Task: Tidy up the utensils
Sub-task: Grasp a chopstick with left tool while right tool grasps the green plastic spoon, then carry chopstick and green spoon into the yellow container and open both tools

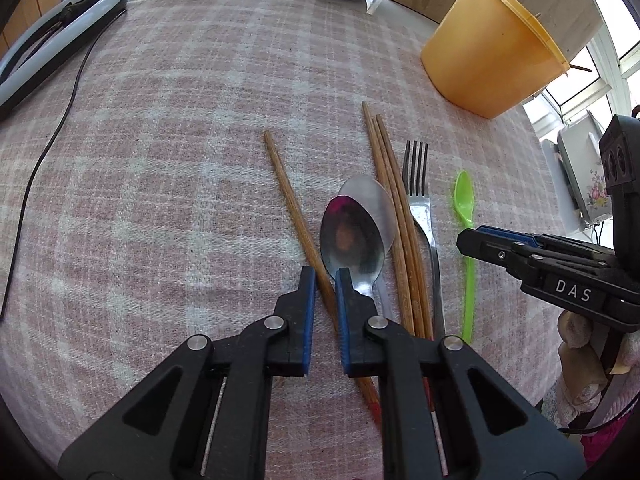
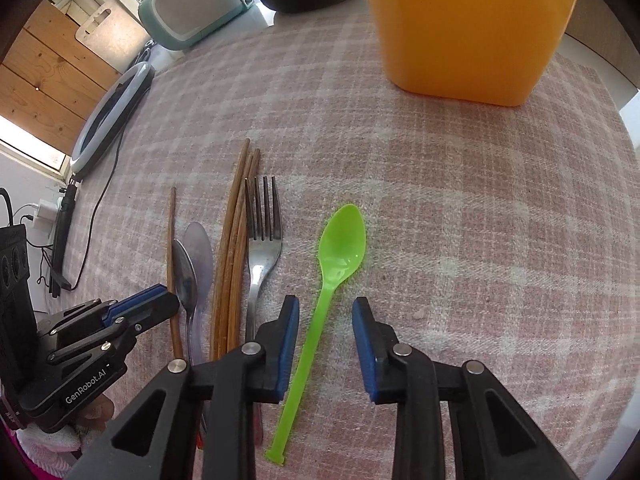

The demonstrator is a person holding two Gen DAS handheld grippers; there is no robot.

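Left wrist view shows the worktop (image 1: 168,152) under a pink checked cloth, with the orange tub (image 1: 490,46) standing toward its far right edge and a ring light (image 1: 60,36) lying at the far left. Nearer lie the utensils in a rough row: a lone chopstick (image 1: 290,208) slanting on the left, then two steel spoons (image 1: 354,232) stacked bowl over bowl, a bundle of three chopsticks (image 1: 394,216) touching them, a steel fork (image 1: 420,200) just beside the bundle, and a green plastic spoon (image 1: 465,216) apart on the right. The left tongs (image 1: 322,280) are spread a little, with the lone chopstick running down through the gap and the right-hand pad lying over the neck of the upper steel spoon; neither pad visibly presses on either one. In the right wrist view the right tongs (image 2: 326,312) are spread wide, low over the cloth, with the green spoon's handle lying between the pads, close to the left one, not pinched.
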